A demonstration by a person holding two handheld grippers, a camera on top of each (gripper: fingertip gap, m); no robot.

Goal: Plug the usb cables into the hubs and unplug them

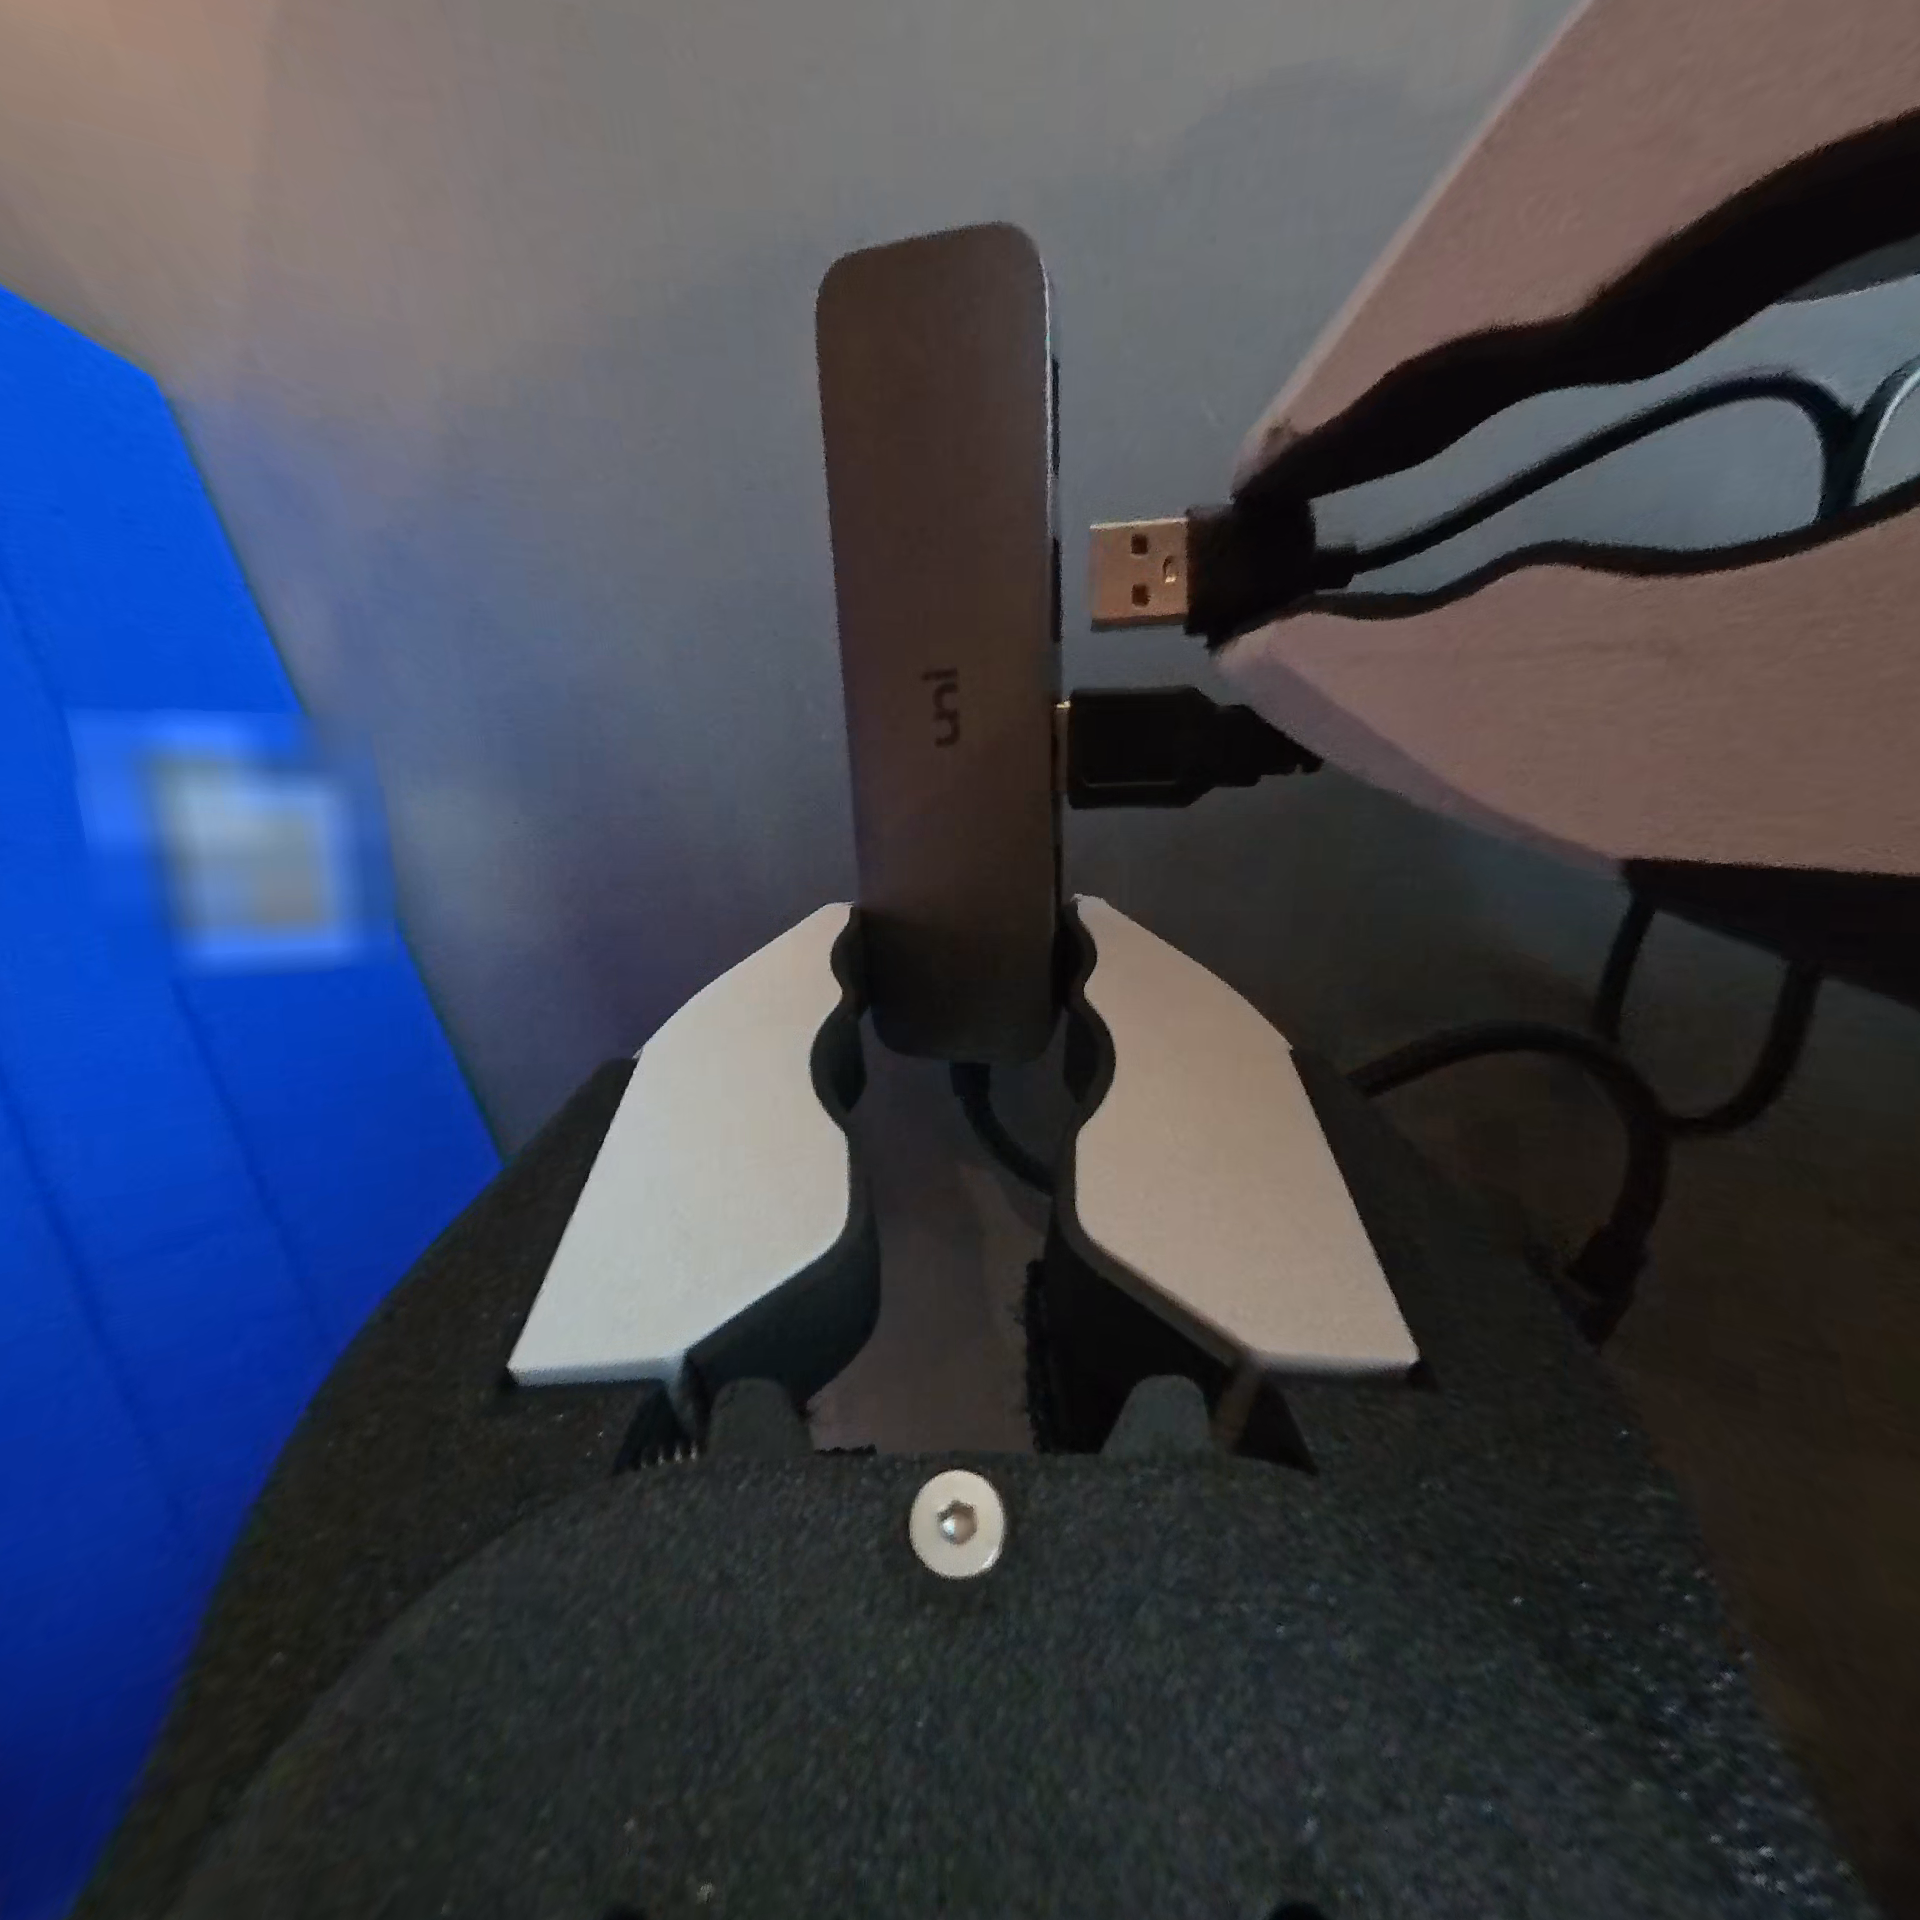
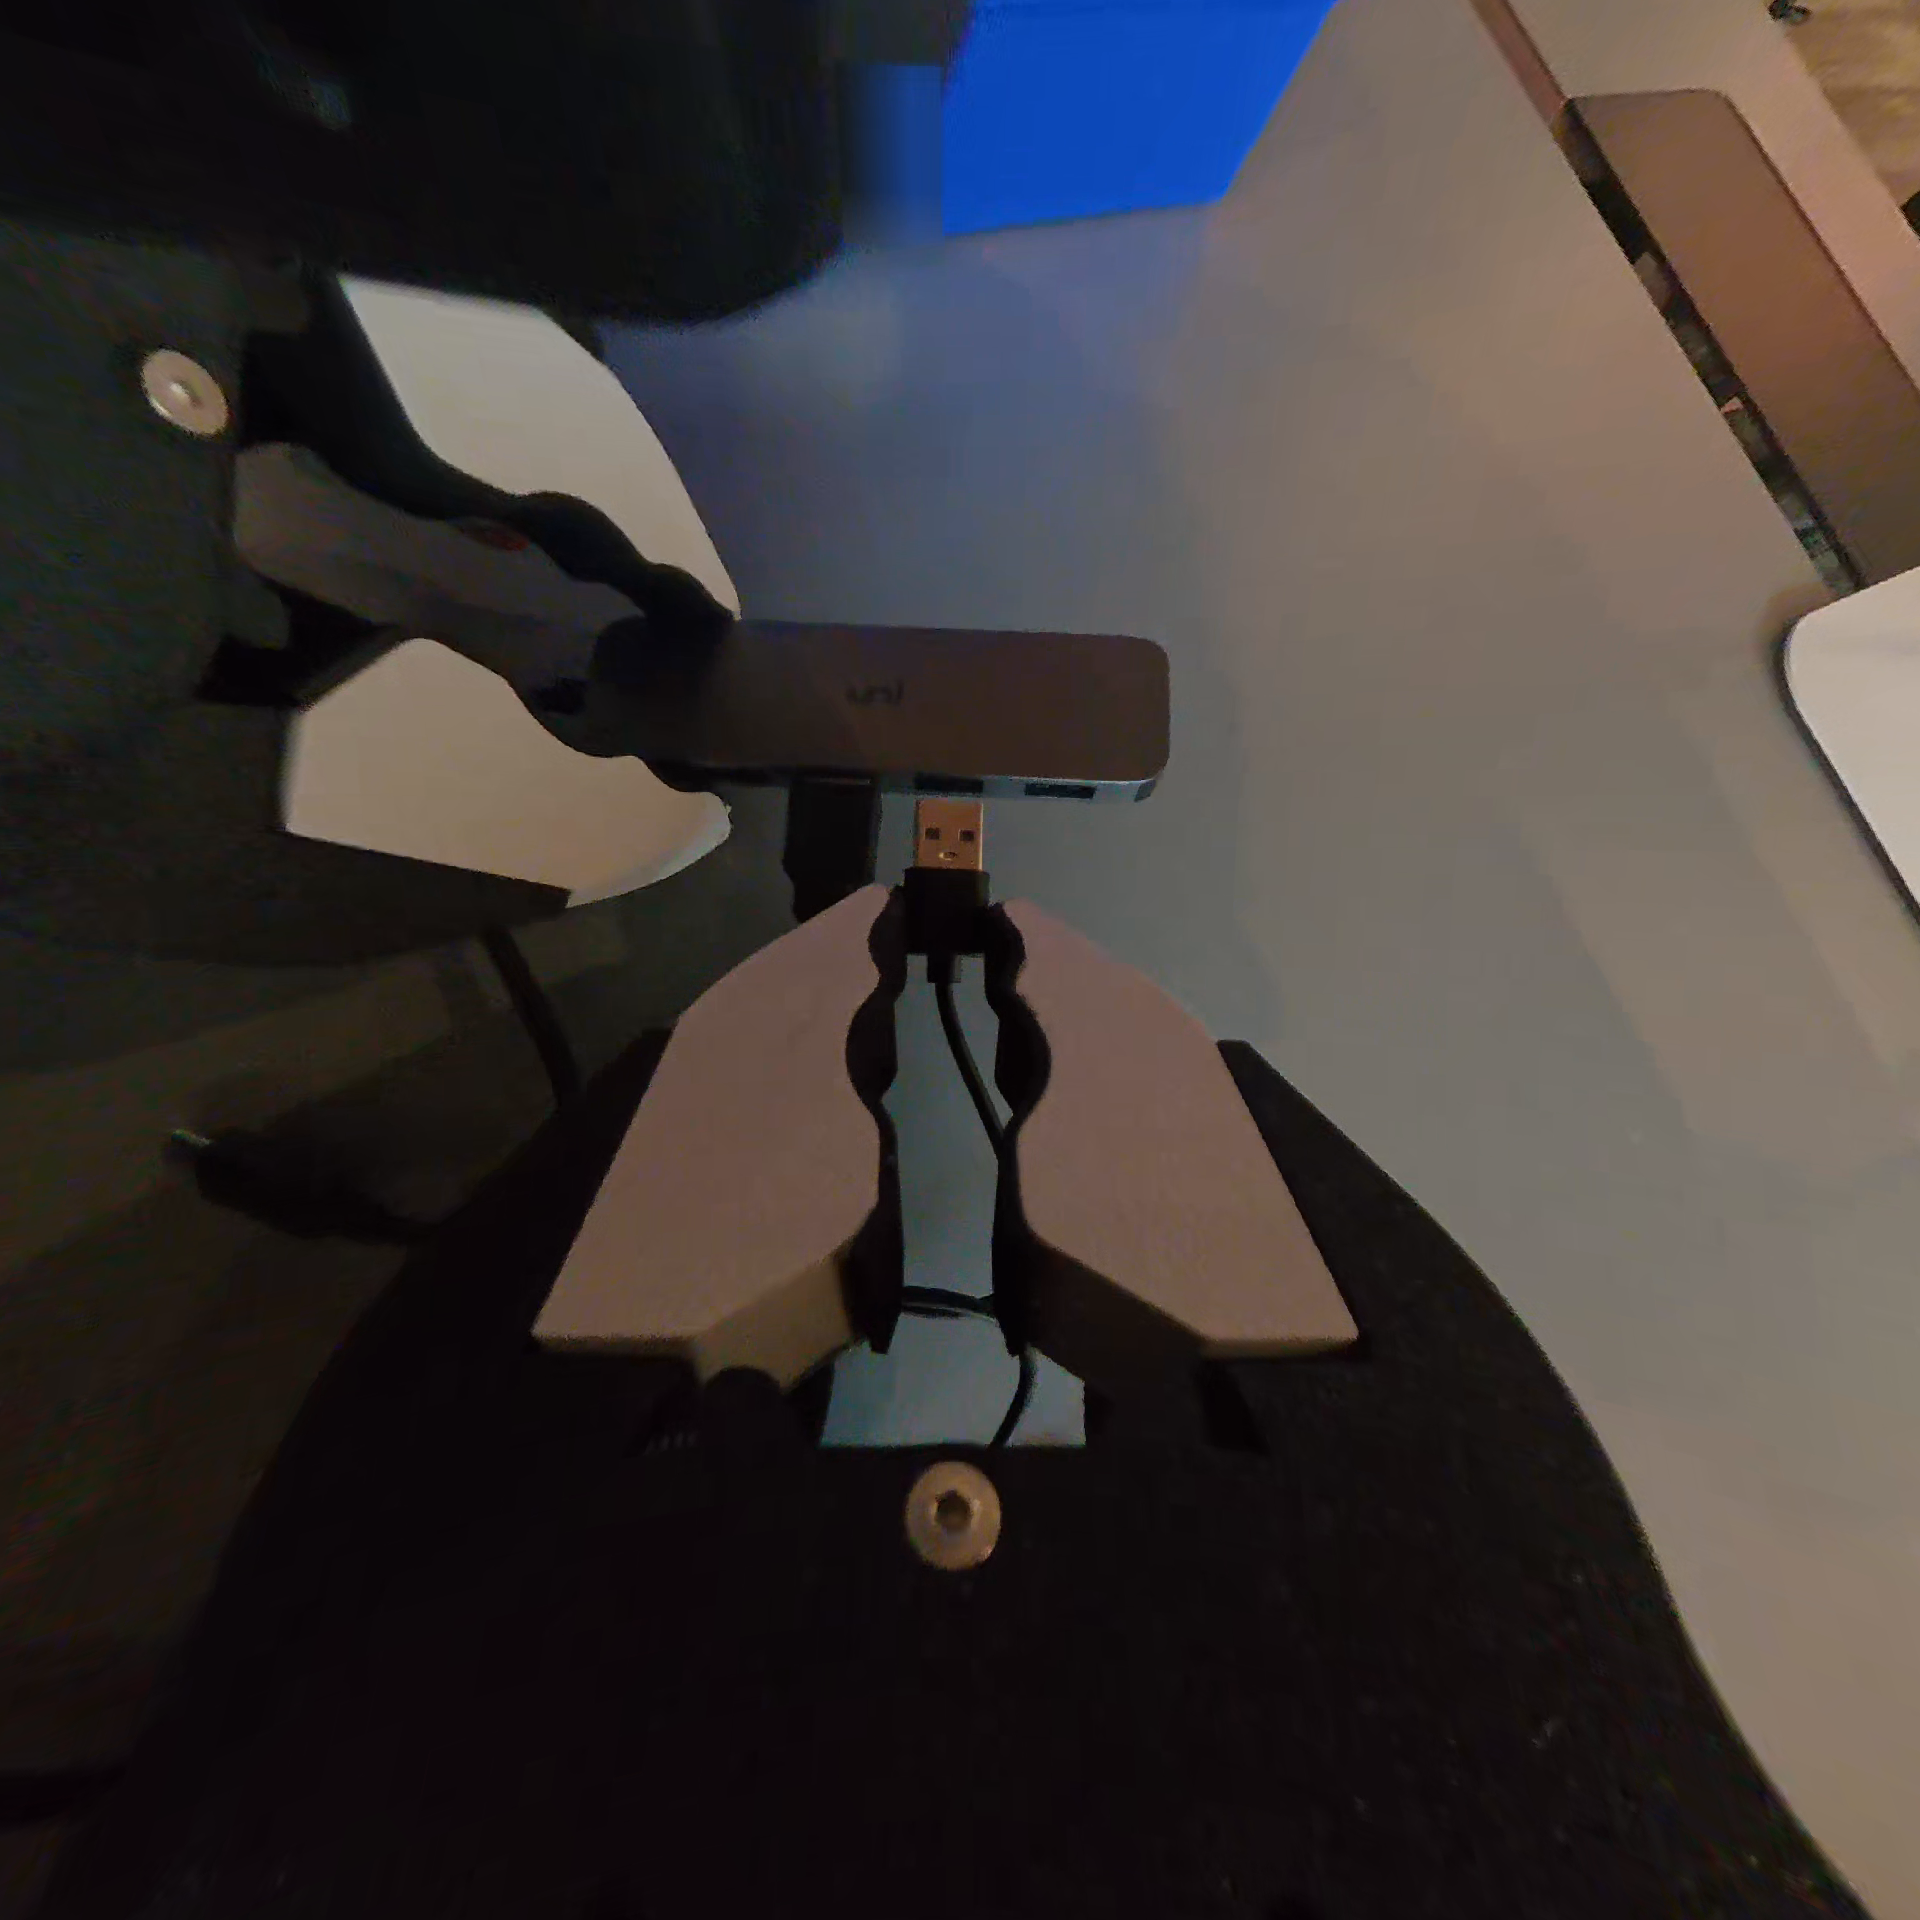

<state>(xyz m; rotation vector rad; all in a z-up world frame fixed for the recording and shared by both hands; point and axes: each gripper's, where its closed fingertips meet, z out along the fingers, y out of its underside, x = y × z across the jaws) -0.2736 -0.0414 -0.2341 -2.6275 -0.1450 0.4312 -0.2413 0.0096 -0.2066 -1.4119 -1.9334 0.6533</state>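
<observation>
Two claws | left claw (image 1: 961, 971) pinched hub (image 1: 940, 623) at its near end, hub pointing ahead | right claw (image 2: 945, 914) pinched plug (image 2: 948, 840) just short of port, second plug (image 1: 1143, 748) seated beside

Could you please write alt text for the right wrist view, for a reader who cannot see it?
The right tongs grip a black USB plug, its metal tip just short of an open port on a grey hub. The left tongs hold the hub from the left, and another black plug already sits in the neighbouring port.
</observation>
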